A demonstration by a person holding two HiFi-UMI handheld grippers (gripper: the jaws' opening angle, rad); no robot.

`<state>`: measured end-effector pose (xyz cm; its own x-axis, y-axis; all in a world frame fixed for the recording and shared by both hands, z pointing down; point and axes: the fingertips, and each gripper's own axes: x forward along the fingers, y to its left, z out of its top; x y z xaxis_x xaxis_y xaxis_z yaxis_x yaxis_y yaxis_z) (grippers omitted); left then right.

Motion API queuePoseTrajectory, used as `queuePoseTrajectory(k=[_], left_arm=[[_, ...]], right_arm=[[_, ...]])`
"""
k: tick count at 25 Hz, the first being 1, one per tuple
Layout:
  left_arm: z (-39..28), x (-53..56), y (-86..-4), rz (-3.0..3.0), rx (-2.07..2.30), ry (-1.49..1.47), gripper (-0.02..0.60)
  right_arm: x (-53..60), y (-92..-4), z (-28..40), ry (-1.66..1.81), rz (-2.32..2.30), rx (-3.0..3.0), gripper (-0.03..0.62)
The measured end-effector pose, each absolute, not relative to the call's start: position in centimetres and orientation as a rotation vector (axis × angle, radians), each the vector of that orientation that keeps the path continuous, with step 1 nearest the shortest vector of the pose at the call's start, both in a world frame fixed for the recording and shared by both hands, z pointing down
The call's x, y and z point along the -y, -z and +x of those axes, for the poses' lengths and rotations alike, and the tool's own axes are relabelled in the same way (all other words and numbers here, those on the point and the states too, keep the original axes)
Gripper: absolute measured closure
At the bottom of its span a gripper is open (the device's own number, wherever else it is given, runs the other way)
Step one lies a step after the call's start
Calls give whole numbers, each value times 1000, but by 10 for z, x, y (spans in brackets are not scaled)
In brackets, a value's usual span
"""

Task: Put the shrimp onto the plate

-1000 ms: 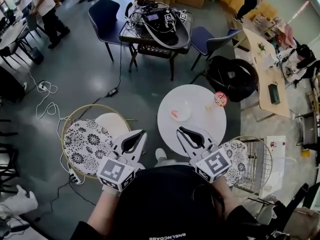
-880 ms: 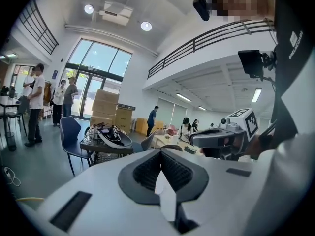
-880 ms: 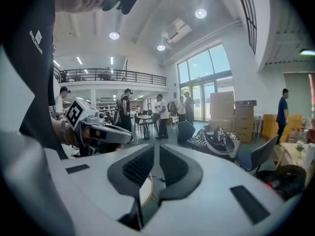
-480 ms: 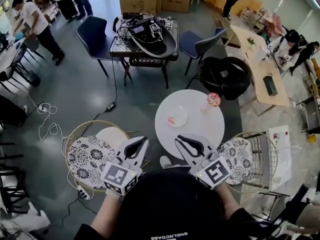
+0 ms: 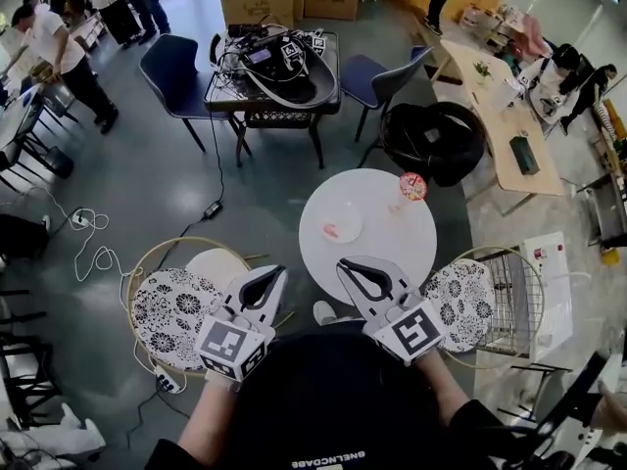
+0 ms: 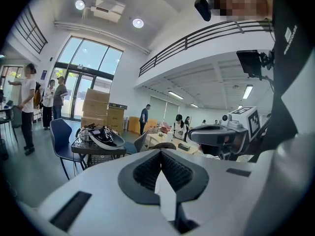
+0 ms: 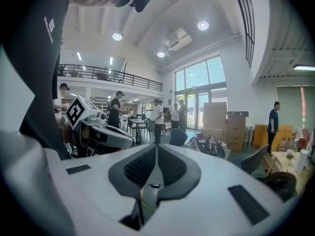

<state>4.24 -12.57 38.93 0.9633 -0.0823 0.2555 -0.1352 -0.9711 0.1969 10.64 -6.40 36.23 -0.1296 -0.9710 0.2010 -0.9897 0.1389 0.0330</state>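
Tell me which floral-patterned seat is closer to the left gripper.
The floral seat left of the round table, beside the left gripper; the other seat lies right of it.

Your small pink shrimp [image 5: 331,231] lay on the left part of the round white plate [image 5: 350,220], which sat flat, left of centre on the round white table [image 5: 392,248].

The pink item [image 5: 331,231] on the plate [image 5: 352,220] is too small to identify.
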Motion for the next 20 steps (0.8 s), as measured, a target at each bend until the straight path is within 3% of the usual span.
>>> queuePoseTrajectory(k=[20], left_arm=[[40, 127, -390, 2935, 160, -357, 577]], right_arm=[[68, -374, 109, -177, 1992, 2233, 565]])
